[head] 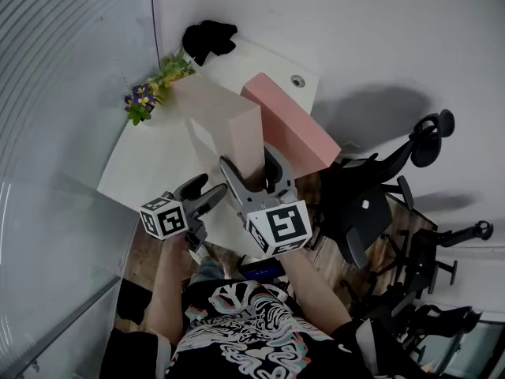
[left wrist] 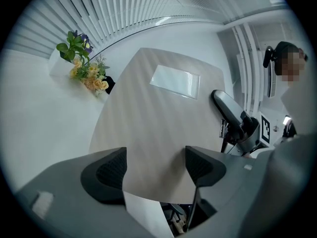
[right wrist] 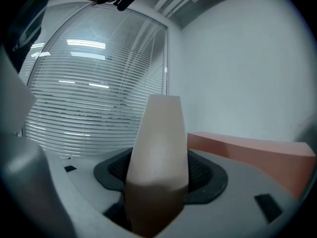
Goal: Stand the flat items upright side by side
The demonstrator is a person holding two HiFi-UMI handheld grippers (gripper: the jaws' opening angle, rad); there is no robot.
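A beige flat slab [head: 229, 125] stands upright on the white table [head: 154, 168]. My right gripper [head: 252, 168] is shut on its near edge; in the right gripper view the slab [right wrist: 161, 143] fills the gap, with both pads against its sides. A pink slab [head: 288, 125] stands just behind it on the right, and its top [right wrist: 247, 150] also shows in the right gripper view. My left gripper [head: 207, 192] hangs open by the beige slab's lower left corner. In the left gripper view the slab's broad face [left wrist: 158, 128] lies just beyond the fingertips.
A bunch of flowers [head: 150, 89] sits at the table's far left by the blinds, with a black object [head: 209, 38] at the far edge. Black office chairs [head: 371, 204] crowd the floor on the right. The right gripper [left wrist: 237, 123] shows beside the slab in the left gripper view.
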